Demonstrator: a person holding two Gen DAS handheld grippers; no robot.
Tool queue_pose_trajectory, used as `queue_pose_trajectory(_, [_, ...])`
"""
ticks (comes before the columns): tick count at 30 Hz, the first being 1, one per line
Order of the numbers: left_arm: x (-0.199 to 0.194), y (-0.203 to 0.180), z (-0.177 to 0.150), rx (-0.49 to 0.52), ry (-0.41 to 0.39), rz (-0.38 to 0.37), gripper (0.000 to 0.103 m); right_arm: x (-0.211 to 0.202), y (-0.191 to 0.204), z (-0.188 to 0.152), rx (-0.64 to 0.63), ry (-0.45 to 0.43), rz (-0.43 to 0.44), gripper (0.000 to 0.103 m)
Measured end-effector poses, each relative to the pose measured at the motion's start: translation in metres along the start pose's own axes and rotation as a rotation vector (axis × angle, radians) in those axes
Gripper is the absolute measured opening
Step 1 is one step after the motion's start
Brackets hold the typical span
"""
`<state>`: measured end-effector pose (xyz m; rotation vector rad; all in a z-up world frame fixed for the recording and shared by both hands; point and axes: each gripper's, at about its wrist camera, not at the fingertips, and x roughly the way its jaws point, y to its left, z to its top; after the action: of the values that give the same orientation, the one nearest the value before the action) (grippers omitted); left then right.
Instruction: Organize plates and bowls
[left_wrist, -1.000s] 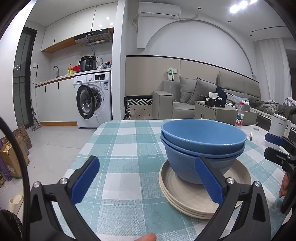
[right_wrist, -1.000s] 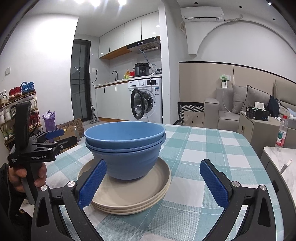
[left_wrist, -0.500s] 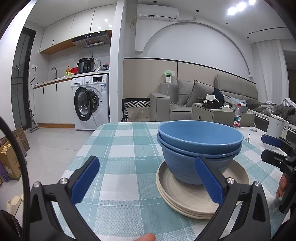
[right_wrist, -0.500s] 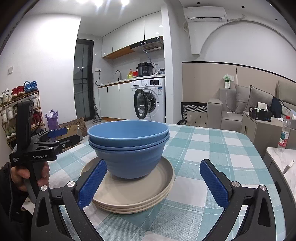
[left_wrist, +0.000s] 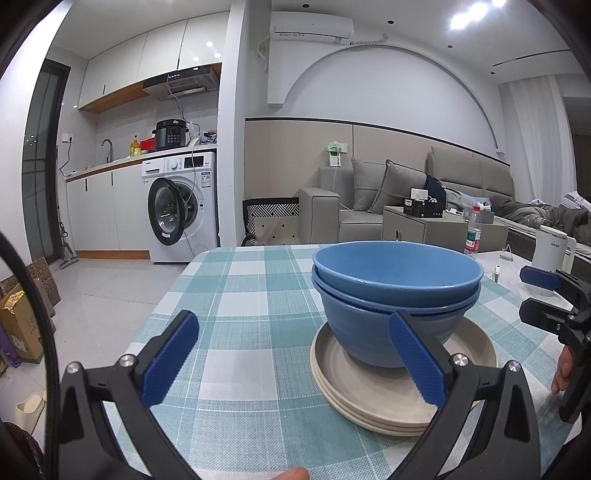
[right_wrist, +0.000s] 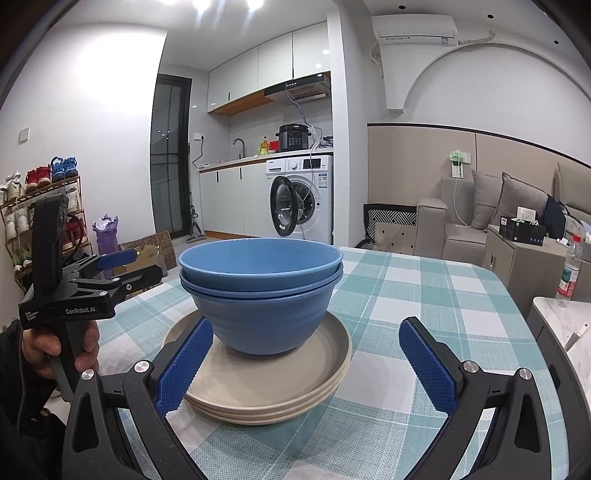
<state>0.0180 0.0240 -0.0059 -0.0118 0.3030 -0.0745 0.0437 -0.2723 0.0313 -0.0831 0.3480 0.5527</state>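
While both tongs hang apart and empty, the bowls (right_wrist: 260, 291) sit nested on the plates (right_wrist: 258, 384) mid-surface (right_wrist: 424, 295). Stack lies ahead-left of the right tongs (right_wrist: 308, 363) and ahead-right of the left tongs (left_wrist: 293, 360), so right looks a bit nearer. Only the right view shows the hand (right_wrist: 59, 341) gripping the left handle.

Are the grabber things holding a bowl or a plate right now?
No, nothing is held. The left hand-held gripper and right hand-held gripper are both open, and the blue bowls sit on the beige plates.
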Motion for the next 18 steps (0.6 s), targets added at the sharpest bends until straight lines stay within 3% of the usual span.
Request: queue_pose_trajectory(18, [0.0006, -0.0006, 0.0009, -0.002, 0.005, -0.005, 0.103, 0.0000, -0.0002, -0.0001, 0.002, 0.002, 0.001, 0.103])
